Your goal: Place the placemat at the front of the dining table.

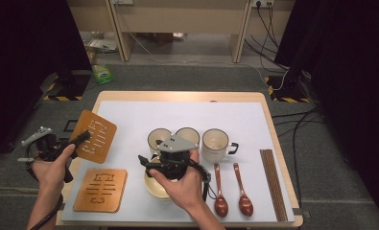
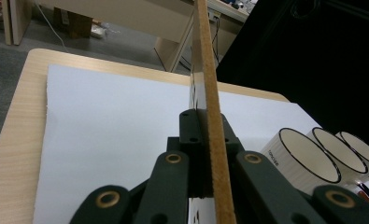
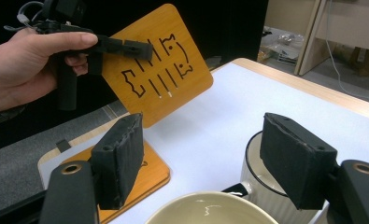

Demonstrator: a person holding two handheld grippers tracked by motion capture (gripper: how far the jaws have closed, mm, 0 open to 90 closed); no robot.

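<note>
While the left gripper [image 1: 84, 137] pinches one wooden mat [image 1: 97, 136] aloft, its twin mat [image 1: 101, 189] lies unplaced; right gripper [image 3: 205, 172], jaws spread, hovers over the bowl [image 3: 210, 210]. Table setting looks barely begun.

wooden trivet [image 1: 96, 136] | square, cut-out slots | lifted, tilted | over table's left edge

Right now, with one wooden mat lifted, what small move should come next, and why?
Probably lower the wooden mat onto bare white sheet ahead of the other mat: the left tongs grip it clear of the table, nothing is under it.
</note>
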